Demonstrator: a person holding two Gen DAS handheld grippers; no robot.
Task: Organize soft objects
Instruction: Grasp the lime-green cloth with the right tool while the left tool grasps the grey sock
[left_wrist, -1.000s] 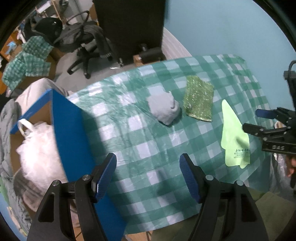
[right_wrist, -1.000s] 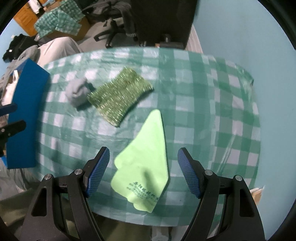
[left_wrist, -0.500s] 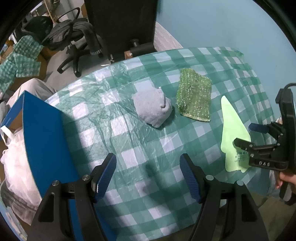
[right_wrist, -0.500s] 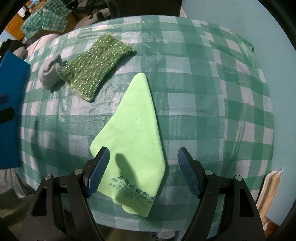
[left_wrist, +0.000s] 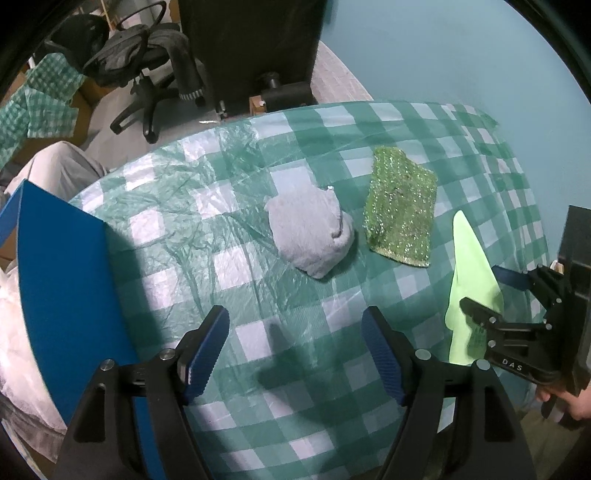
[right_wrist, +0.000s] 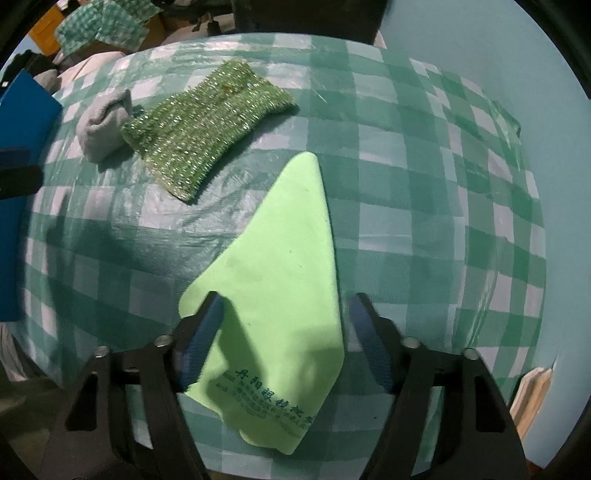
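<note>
right claw (right_wrist: 282, 343) spread wide, straddling lime cloth (right_wrist: 280, 280) | glitter cloth (right_wrist: 207, 125) beyond

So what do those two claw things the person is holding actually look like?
Both match. The left gripper and right gripper are black plastic frames with silver bolts, each ending in two fingers faced with ribbed blue pads. Seen from the left camera, the right one carries white letters "DAS" and a boxy black body. A bare hand shows; no cables visible.

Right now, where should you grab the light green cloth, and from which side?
Grab the light green cloth at its wide near end, coming from above. It lies flat on the table, so there is no raised edge to catch. The right gripper is already open over that end, so pinching up a fold there looks easiest.
</note>
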